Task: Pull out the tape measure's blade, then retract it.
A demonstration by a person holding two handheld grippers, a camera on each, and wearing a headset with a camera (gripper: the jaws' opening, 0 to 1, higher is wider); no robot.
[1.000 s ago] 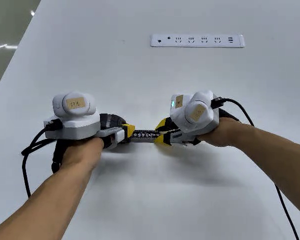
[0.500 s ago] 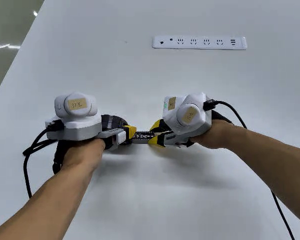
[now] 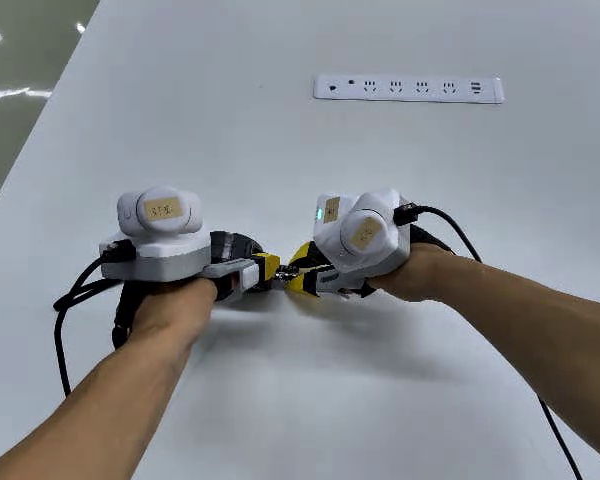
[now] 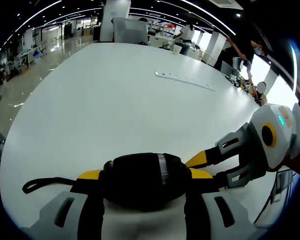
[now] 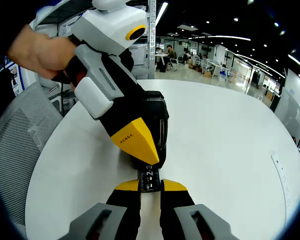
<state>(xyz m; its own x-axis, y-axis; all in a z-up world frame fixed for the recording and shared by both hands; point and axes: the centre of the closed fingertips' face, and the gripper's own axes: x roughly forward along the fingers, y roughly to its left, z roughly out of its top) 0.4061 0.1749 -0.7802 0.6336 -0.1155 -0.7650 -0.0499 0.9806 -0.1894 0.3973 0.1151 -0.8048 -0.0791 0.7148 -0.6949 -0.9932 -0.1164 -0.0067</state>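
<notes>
The black tape measure [image 3: 236, 249] rests on the white table, and my left gripper [image 3: 261, 268] is shut around its body. In the left gripper view the rounded case [image 4: 142, 180] sits between the yellow-tipped jaws, with its wrist strap [image 4: 40, 185] trailing to the left. My right gripper [image 3: 298, 277] is close beside it, shut on the end of the blade [image 5: 150, 179]. Only a short length of numbered blade shows between the case [image 5: 154, 125] and my right gripper [image 5: 150, 186]. The right gripper's fingers [image 4: 230, 160] reach in from the right in the left gripper view.
A white power strip [image 3: 408, 88] lies at the far side of the table [image 3: 280, 400]. Black cables [image 3: 70, 310] trail back from both grippers along the person's arms. The table's left edge [image 3: 40, 110] runs diagonally; chairs and people stand in the room beyond.
My right gripper has moved left toward the tape measure, still shut on the blade end. The exposed blade has become much shorter. The left gripper has held the case in place.
</notes>
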